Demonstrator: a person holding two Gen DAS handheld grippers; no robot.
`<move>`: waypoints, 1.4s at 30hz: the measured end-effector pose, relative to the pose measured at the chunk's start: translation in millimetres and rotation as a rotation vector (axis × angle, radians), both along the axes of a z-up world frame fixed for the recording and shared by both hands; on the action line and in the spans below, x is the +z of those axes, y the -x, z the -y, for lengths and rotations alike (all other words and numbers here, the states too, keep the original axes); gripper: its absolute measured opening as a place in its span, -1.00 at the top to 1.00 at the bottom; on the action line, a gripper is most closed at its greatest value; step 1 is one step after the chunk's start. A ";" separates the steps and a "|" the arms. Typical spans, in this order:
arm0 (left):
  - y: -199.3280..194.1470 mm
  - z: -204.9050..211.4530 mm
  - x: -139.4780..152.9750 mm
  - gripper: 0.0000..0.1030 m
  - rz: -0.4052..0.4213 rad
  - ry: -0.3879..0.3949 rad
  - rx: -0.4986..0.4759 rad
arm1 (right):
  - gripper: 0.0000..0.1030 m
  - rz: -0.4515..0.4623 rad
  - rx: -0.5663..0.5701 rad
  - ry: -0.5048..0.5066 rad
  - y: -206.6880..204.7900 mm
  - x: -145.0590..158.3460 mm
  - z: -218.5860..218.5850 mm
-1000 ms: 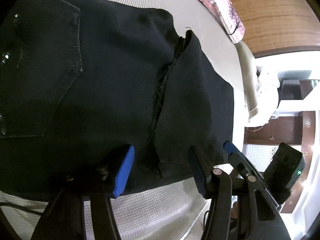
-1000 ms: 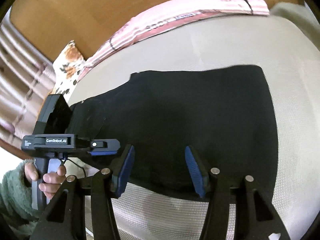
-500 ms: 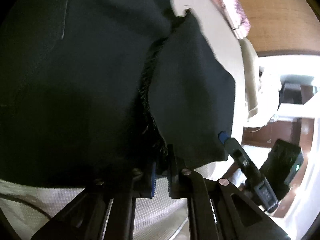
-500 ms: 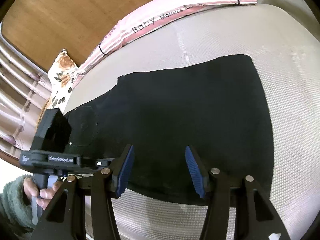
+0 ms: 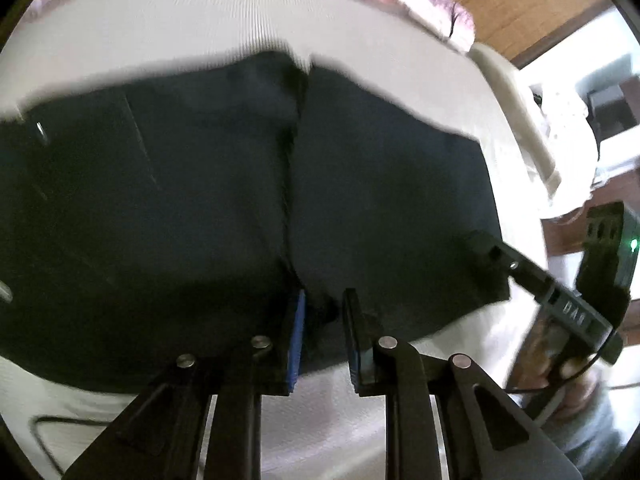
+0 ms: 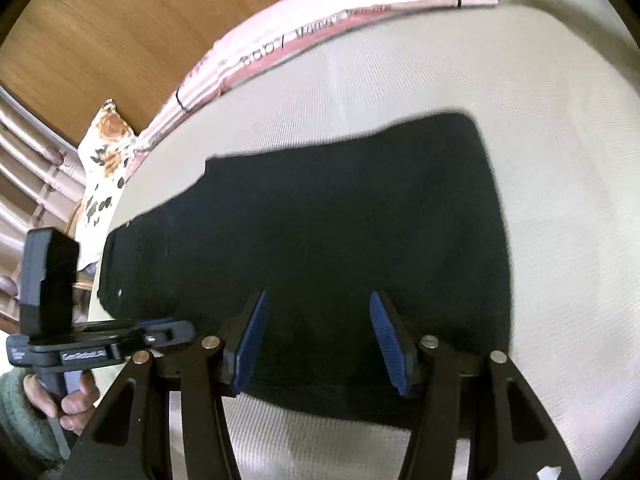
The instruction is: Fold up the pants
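The black denim pants [image 6: 320,248] lie flat on the cream woven bed [image 6: 560,200], near its front edge. The left gripper [image 5: 323,334], its jaws just reopening slightly, pinches the pants' near edge; the right gripper [image 6: 318,340] hovers released above them.

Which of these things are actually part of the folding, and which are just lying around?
Part of the job:
black pants
left hand-held gripper, pinching the pants' near edge
right hand-held gripper, open over the pants

Just lying about:
pink striped cloth
floral pillow
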State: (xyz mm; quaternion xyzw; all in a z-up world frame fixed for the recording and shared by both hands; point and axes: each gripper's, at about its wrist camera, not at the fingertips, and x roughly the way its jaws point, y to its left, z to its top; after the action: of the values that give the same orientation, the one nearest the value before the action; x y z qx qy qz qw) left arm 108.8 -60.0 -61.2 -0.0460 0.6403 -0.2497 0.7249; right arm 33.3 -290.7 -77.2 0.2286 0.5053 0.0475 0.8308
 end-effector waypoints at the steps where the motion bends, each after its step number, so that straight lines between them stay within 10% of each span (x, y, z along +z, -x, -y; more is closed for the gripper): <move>1: -2.1 0.2 8.6 0.60 0.062 -0.015 0.000 | 0.01 0.011 -0.009 0.020 -2.5 2.8 2.4; 9: -28.6 46.4 17.7 0.58 0.325 -0.011 -0.106 | 0.28 0.029 -0.024 0.273 -44.1 9.5 22.4; 27: -61.5 73.3 -30.1 0.57 0.275 -0.052 -0.139 | 0.47 -0.016 -0.013 0.337 -74.9 -14.4 28.8; 32: -23.5 52.5 -30.3 -0.09 0.295 -0.104 -0.131 | 0.43 -0.040 0.013 0.312 -42.9 -13.5 15.0; 42: 17.0 2.9 -25.0 -0.10 0.320 -0.104 -0.082 | 0.23 -0.077 0.105 0.330 17.3 -9.7 -37.0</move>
State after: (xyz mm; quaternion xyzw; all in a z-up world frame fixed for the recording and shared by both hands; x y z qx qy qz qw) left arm 91.8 -62.8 -86.2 0.0579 0.5300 -0.2497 0.8083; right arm 16.0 -253.7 -86.9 0.0638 0.5487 -0.0016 0.8336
